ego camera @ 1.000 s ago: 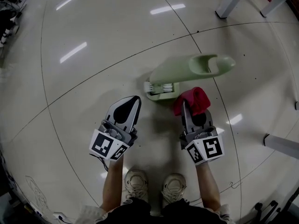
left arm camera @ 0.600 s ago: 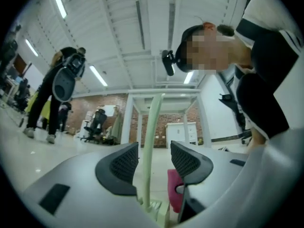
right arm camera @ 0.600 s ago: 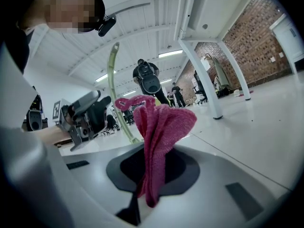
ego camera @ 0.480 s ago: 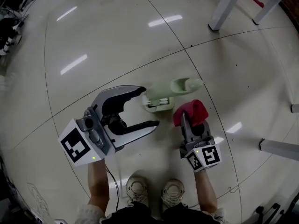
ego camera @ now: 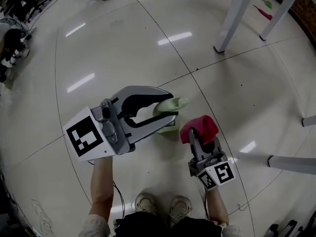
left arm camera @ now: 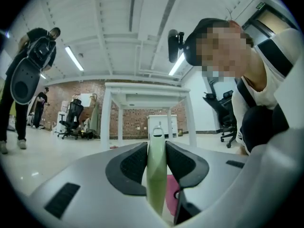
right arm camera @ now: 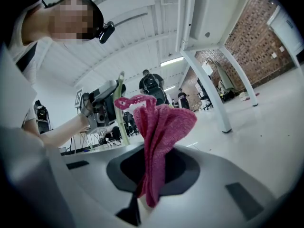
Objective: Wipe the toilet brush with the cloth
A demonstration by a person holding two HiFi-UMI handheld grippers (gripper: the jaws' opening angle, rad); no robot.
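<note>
The left gripper (ego camera: pixel 171 106), shut and empty a second ago, swung wide and has just been closing on the toilet brush (left arm camera: pixel 156 175), now raised just left of the cloth (ego camera: pixel 199 127), so wiping can start. Handle: pale green, smooth, flat plastic. The right gripper (ego camera: pixel 199 140) pinches the crimson, nubbly, folded cloth

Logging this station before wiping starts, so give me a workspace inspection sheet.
Surface: glossy tiled floor.
Job's things: brush, cloth, both held.
Clutter: dark gear at left edge.
Grippers: left hand-held gripper jaws have just been closing, pads on the brush handle; right hand-held gripper shut on the cloth.
Cables: thin cable beside left forearm.
Surroundings: white table legs, people beyond.
</note>
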